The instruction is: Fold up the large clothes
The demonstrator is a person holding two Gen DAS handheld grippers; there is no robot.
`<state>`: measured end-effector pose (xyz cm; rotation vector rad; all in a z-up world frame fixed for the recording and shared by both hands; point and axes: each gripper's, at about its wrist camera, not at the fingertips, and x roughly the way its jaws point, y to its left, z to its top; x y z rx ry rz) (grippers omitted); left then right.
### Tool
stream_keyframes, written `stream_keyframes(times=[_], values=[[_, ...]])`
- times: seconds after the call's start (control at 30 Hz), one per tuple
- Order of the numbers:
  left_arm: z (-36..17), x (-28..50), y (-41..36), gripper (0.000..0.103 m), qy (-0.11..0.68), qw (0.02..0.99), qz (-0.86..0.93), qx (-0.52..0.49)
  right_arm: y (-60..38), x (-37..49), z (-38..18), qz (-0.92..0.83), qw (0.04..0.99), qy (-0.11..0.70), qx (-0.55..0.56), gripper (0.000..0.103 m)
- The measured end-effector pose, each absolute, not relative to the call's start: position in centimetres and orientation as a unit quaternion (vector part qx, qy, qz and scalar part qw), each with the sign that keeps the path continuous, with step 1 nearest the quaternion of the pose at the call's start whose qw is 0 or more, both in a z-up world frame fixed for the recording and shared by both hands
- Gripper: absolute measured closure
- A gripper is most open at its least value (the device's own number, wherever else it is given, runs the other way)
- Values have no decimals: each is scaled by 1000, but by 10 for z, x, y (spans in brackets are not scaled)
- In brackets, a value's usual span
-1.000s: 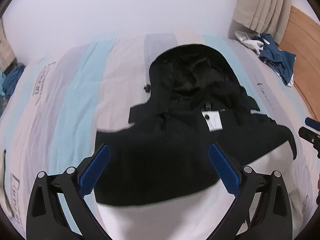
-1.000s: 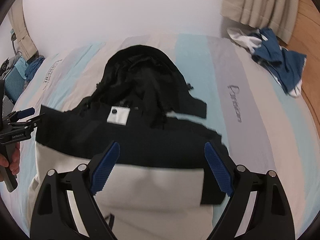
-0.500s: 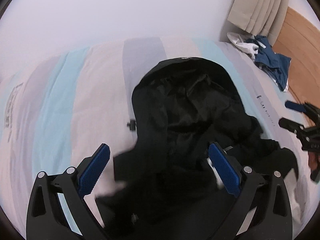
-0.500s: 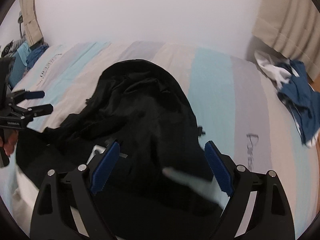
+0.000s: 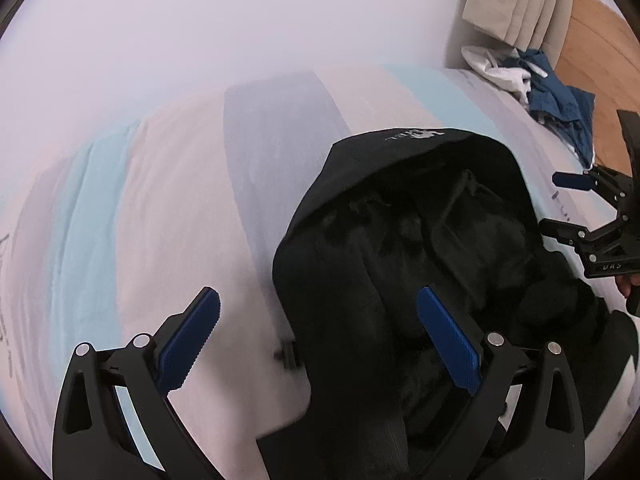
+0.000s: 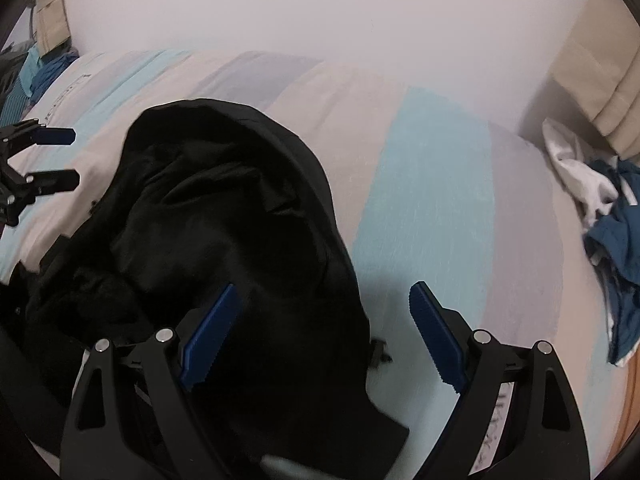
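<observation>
A black hooded jacket (image 5: 420, 240) lies on the striped bedcover (image 5: 172, 208), hood spread open toward the wall. My left gripper (image 5: 320, 340) hovers open over the hood's left edge, one finger above the bedcover, the other above the black lining. In the right wrist view the hood (image 6: 224, 200) fills the left half, and my right gripper (image 6: 324, 336) stands open across its right edge, nothing pressed between the pads. Each gripper shows at the edge of the other's view: the right gripper (image 5: 560, 203) and the left gripper (image 6: 64, 159), both open.
A heap of blue and white clothes (image 6: 600, 208) lies at the bed's far right corner, below a beige curtain (image 5: 516, 0). Wooden floor (image 5: 600, 60) runs beyond it. A white wall backs the bed. More fabric lies at the far left (image 6: 40, 72).
Both grippers have travelled up the jacket from its body to the hood and come lower. The white label patch and the lower jacket have dropped out of view. Jaws stayed open.
</observation>
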<state>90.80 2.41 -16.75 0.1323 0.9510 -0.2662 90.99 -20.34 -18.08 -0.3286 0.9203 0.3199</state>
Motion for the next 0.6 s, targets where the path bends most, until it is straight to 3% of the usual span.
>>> stream_keyframes(times=[0.37, 0.6], values=[[-197, 948, 19, 11, 463, 875, -128, 61, -200, 949, -201, 156, 865, 451, -152, 30], [-206, 961, 21, 18, 468, 873, -132, 38, -205, 963, -208, 152, 863, 463, -135, 47]])
